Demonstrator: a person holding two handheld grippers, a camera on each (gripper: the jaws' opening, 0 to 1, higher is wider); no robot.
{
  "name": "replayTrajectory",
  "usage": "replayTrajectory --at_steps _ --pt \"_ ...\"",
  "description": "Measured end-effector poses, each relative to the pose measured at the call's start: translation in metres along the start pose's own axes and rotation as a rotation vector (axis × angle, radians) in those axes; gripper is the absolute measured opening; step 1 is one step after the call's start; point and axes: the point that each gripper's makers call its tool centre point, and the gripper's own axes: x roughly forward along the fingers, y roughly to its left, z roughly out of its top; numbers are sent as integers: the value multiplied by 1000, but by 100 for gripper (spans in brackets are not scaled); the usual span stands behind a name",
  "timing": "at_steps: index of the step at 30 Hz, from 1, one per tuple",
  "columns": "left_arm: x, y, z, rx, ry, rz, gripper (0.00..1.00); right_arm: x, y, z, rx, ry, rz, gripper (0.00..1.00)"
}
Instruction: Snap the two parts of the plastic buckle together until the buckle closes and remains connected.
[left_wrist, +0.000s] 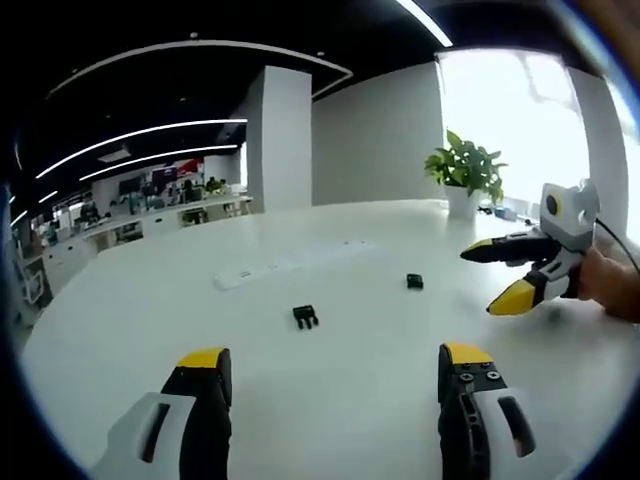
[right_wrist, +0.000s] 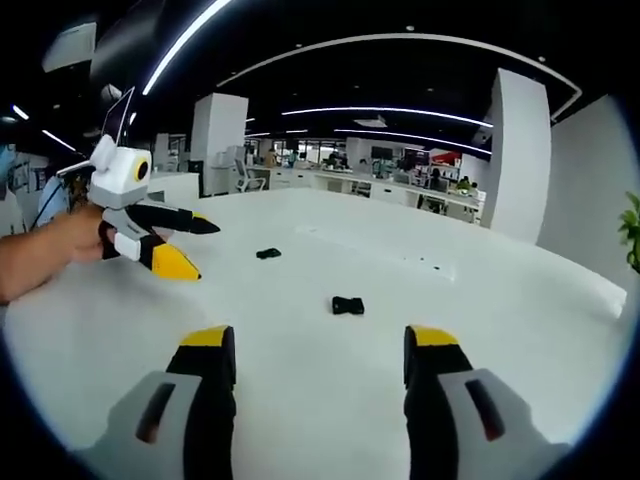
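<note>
Both tools wide open, nothing held: left tool (left_wrist: 335, 385) and right tool (right_wrist: 318, 365) hover above the white bench (left_wrist: 150, 320). Pronged buckle half (left_wrist: 306, 317) lies ahead of the left tool, between its jaws' lines; the socket half (right_wrist: 348, 305) lies just ahead of the right tool. The 2 halves sit well apart. Prongs seem to point back toward the left tool, long axis roughly along its reach; socket's long axis runs across the right tool, opening direction too small to tell. Risks: small flat parts may skid on the smooth bench, get pinched crooked, or meet misaligned so no latch.
</note>
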Motion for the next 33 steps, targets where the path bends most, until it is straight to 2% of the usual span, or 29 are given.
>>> replayTrajectory --at_steps 9,14,19,22,28,33 --pt "6 -9 0 -3 -1 -20 86 -1 -5 5 25 -22 -3 67" --pt "9 -4 1 -17 -4 -13 85 -2 -10 4 36 -18 -13 66" --pt "8 2 -5 -35 9 -6 84 -3 -13 3 47 -18 -26 66" --pt "7 4 -5 -43 7 5 87 -3 -12 1 79 -18 -21 66" --pt "7 1 -4 -46 18 -7 86 -4 -11 3 85 -16 -21 65" --pt "10 2 6 -46 3 -6 86 -1 -12 7 114 -20 -23 65"
